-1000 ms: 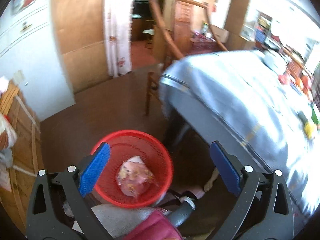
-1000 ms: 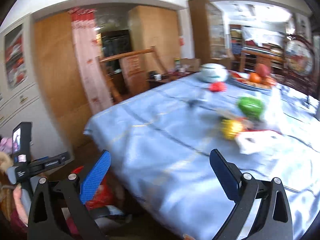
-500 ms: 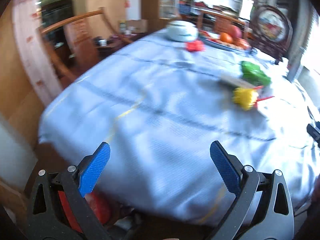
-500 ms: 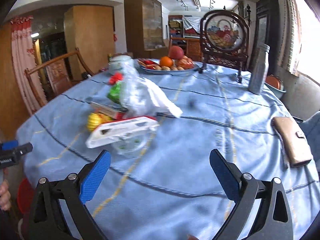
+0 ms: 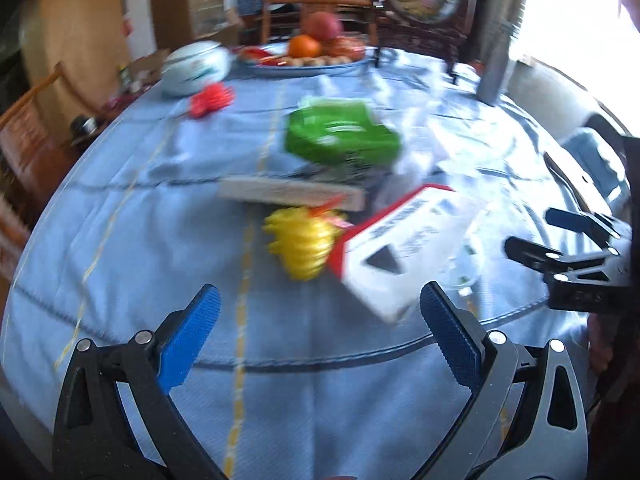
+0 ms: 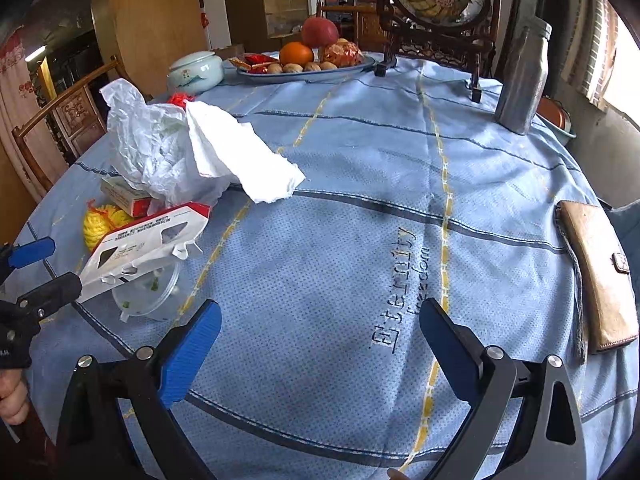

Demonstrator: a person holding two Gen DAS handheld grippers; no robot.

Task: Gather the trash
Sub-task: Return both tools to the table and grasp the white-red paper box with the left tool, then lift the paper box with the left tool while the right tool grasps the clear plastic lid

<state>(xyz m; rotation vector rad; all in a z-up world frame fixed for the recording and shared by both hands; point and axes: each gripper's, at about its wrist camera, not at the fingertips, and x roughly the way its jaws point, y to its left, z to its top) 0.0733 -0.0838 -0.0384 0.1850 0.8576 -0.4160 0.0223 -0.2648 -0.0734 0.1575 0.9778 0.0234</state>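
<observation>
Round table under blue tablecloth (image 6: 360, 208): trash pile near left edge – white carton (image 6: 148, 240), yellow net (image 6: 100, 220), crumpled plastic bag (image 6: 152, 148); fruit plate (image 6: 304, 72) at far edge, tan wallet (image 6: 600, 276) at right edge.

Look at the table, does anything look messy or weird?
Yes. A torn white carton lies tilted atop a clear plastic lid, beside a crumpled plastic bag and a rumpled tissue. This litter is heaped on the tablecloth.

left gripper (image 5: 320, 320): fingers spread wide, nothing between them, held level and aimed forward | right gripper (image 6: 320, 326): fingers spread wide, nothing between them, aimed forward | side by side, each in the edge of the other's view | hand (image 6: 12, 396): wrapped round left gripper's handle
</observation>
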